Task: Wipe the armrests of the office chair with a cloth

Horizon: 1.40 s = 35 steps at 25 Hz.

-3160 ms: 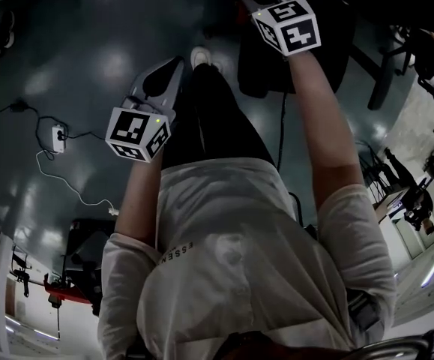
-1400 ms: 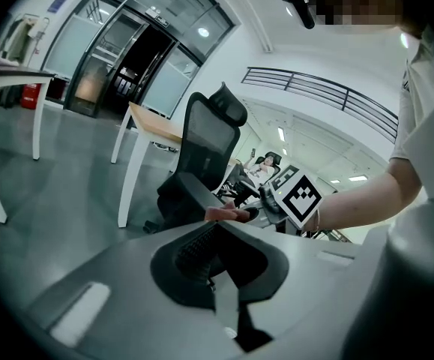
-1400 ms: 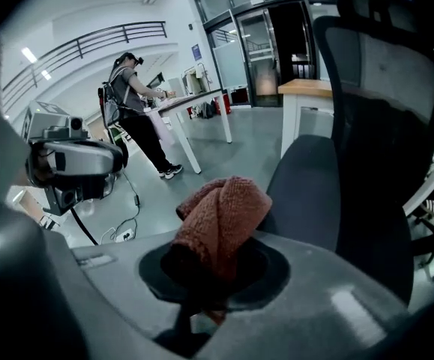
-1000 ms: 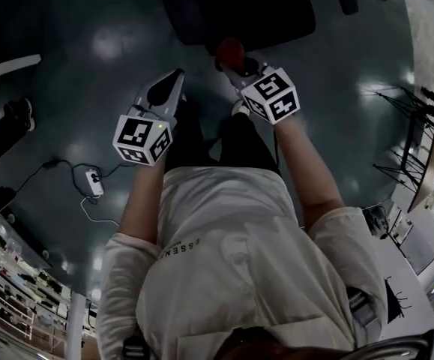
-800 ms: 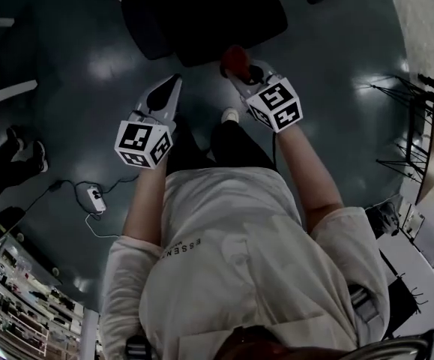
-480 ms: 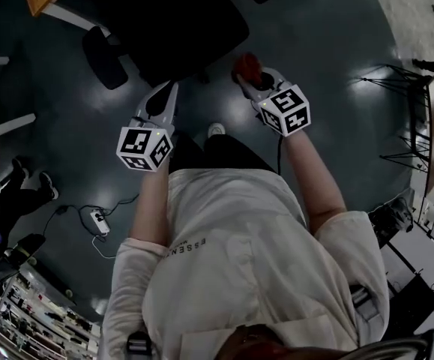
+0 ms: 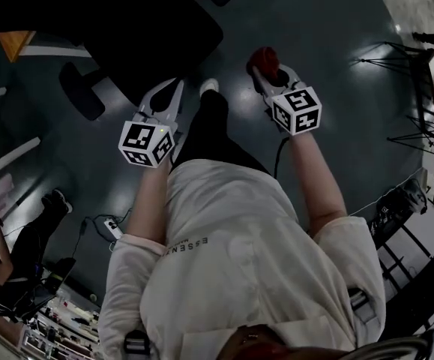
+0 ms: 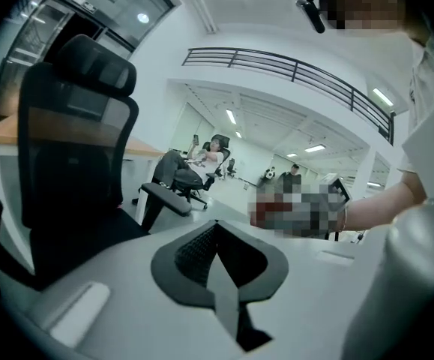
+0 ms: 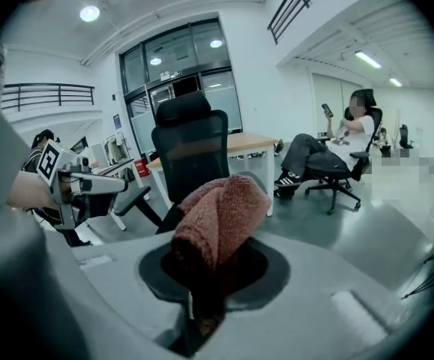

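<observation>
While the person stands over a dark, glossy floor (image 7: 336, 28), the head view shows, at the far left, a power strip (image 7: 112, 227) with its cable lying on that floor and the corner of a wooden desk (image 7: 13, 43) higher up. Just right of the desk stands the black office chair (image 7: 153, 28), one of its armrests (image 7: 82, 92) sticking out toward the lower left; in the left gripper view the same chair's tall back and headrest fill the left side, with an armrest (image 8: 168, 199) beyond. The left gripper (image 7: 173, 88) points at the near edge of the seat without touching it. Its jaws are pressed together with nothing between them, as the left gripper view (image 8: 217, 235) shows plainly. Between the two tools, the person's dark trouser leg ends in a white shoe (image 7: 209, 86). Further right, the right gripper (image 7: 269, 73) is clamped on a reddish cloth (image 7: 264, 57), which bunches up in a thick fold above the jaws in the right gripper view (image 9: 220, 216). The cloth is in the air to the right of the chair, well apart from both armrests. In that same view another person sits on a second chair (image 9: 336, 171) at the far right.
</observation>
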Tool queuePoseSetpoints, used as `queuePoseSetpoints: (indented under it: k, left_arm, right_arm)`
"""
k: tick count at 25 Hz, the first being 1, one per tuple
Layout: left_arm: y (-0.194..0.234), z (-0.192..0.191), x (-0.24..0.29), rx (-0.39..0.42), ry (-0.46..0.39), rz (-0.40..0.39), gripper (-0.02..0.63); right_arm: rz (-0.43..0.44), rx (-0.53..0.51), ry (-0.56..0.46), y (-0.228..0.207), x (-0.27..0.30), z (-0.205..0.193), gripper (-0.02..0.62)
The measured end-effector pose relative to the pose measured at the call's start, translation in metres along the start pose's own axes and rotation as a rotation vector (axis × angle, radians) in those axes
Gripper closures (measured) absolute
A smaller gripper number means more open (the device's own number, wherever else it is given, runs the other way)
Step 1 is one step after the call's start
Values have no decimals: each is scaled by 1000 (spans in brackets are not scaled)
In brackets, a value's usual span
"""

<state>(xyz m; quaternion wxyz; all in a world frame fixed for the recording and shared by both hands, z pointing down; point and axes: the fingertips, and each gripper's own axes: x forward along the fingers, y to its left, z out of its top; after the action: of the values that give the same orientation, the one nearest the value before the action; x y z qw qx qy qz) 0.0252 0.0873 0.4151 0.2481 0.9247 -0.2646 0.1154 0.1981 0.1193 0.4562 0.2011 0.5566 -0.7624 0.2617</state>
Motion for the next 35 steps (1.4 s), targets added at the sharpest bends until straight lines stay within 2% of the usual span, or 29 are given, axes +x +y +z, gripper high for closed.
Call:
queuePoseSetpoints:
  k: [3,9,16,20,24,30,35]
  left_arm:
    - [2,5,34,17,26,-37,589]
    - [34,30,103,-31,34,-55,589]
    - [70,73,154,-55,18,4,589]
    - [92,88,171,-70,8,81,589]
    - [114,92,187,-130,-22,209,589]
    - [148,104,209,-249,-99,392,589]
    - [158,92,228,-341,-123,475,589]
  right_arm:
    - [-18,19,4,-27,15,12,549]
    - [-33,17,54,-83,62,51,549]
    - [43,-107,93,-123,117,114,549]
    - [116,-149,104,-135,158,145,549]
    - [244,-229,162,-140,205,160,549]
    - [427,-424,248,-132,272,178,549]
    - [493,-618,271,-123,334,184,549]
